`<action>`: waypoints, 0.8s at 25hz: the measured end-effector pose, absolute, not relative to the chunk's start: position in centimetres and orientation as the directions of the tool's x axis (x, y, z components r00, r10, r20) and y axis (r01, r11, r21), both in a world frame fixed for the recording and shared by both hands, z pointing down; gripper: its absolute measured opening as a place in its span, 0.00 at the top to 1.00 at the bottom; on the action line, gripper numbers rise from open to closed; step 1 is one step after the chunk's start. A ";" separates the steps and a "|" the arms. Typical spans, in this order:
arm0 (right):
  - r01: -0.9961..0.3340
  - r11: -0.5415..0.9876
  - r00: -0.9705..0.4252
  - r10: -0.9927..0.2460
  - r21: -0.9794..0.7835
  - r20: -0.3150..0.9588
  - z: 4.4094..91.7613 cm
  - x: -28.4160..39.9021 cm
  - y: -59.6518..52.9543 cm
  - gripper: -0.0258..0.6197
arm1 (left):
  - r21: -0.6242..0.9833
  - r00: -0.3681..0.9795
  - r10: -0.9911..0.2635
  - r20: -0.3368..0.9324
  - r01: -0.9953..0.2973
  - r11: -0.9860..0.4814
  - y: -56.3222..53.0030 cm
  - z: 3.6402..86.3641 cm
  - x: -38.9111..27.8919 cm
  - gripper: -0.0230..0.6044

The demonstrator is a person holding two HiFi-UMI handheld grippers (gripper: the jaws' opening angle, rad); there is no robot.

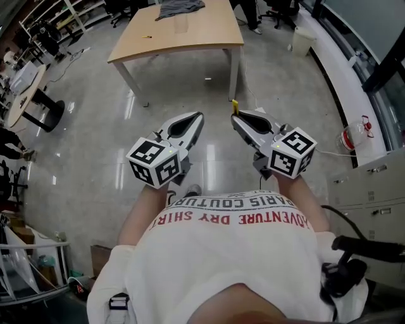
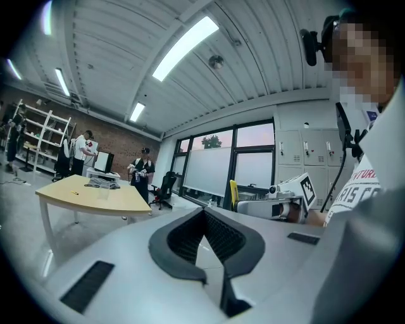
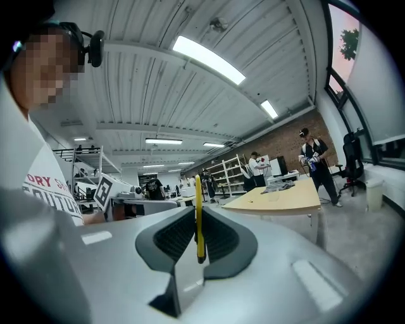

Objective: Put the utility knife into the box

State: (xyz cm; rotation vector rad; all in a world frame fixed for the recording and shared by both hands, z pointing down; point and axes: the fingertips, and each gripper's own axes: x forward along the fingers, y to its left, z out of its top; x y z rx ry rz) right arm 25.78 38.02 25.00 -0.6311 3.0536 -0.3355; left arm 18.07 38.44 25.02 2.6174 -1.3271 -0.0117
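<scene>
The utility knife (image 3: 199, 218) is a thin yellow strip that stands upright between the jaws of the right gripper (image 1: 235, 118), which are clenched on it. In the head view its yellow end (image 1: 235, 106) shows at the tip of this gripper and points to 12 o'clock. The left gripper (image 1: 199, 116) is at 9 o'clock from the right one, near it but apart. Its jaws are pressed together at the tip with nothing between them, as the left gripper view (image 2: 204, 212) shows. Both grippers are held above a grey shiny floor (image 1: 88, 145), in front of the person's white shirt (image 1: 234, 253) at 6 o'clock. A wooden table (image 1: 190, 38) stands at 12 o'clock, well apart, and a grey cloth (image 1: 180, 7) lies on its far edge.
</scene>
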 end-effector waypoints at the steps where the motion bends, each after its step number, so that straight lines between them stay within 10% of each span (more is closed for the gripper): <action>1: -0.387 0.896 -0.920 -0.389 -0.216 0.036 25.1 25.7 38.0 0.91 | 0.188 0.595 -0.799 0.086 -0.797 -0.573 38.4 25.0 18.0 0.96; 20: -0.385 0.879 -0.922 -0.383 -0.282 0.062 28.4 26.4 32.8 0.91 | 0.221 0.595 -0.793 0.133 -0.798 -0.561 33.1 28.0 18.3 0.96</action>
